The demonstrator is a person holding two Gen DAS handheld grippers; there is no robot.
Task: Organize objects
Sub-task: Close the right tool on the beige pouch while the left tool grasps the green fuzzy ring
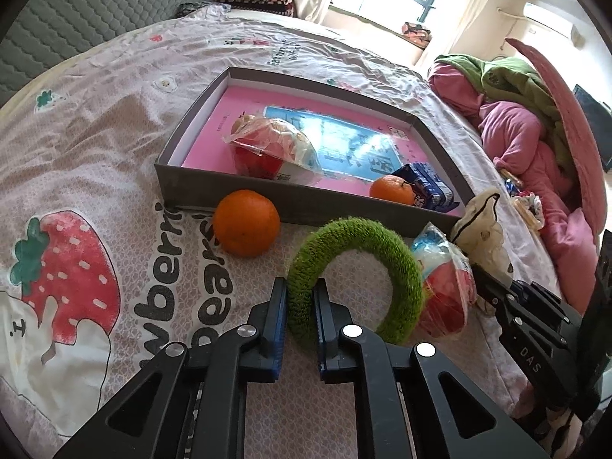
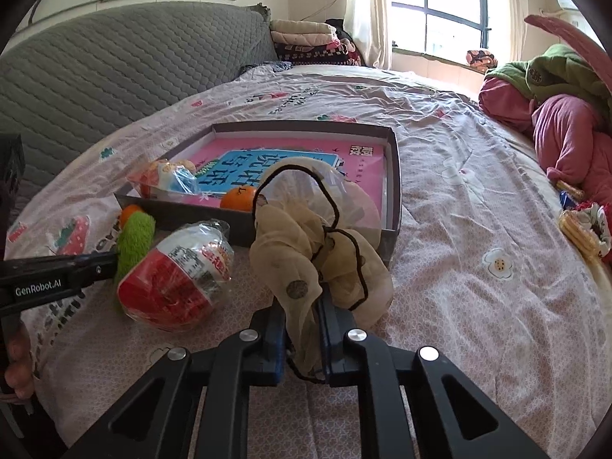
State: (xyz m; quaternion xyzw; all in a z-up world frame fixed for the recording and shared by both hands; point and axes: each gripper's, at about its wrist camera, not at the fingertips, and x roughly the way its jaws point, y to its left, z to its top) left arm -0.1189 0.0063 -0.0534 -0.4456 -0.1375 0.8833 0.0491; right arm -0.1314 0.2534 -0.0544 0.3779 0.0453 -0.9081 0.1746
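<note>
1. Pink printed bedding [image 1: 95,145] is spread over the bed, with a grey quilted headboard [image 2: 95,76] behind and a window [image 2: 440,11] at the far side.
2. A grey shallow box [image 1: 267,195] is seen on the bed, with a pink book, a wrapped snack and a small orange inside.
3. A larger orange [image 1: 246,222] is seen just outside its near wall.
4. The left tongs [image 1: 299,294] are angled downward and clamped on a green fuzzy ring [image 1: 355,267].
5. The right tongs [image 2: 302,313] are likewise tilted down, pinching a beige sheer pouch [image 2: 317,252] beside a wrapped red snack [image 2: 176,271].
</note>
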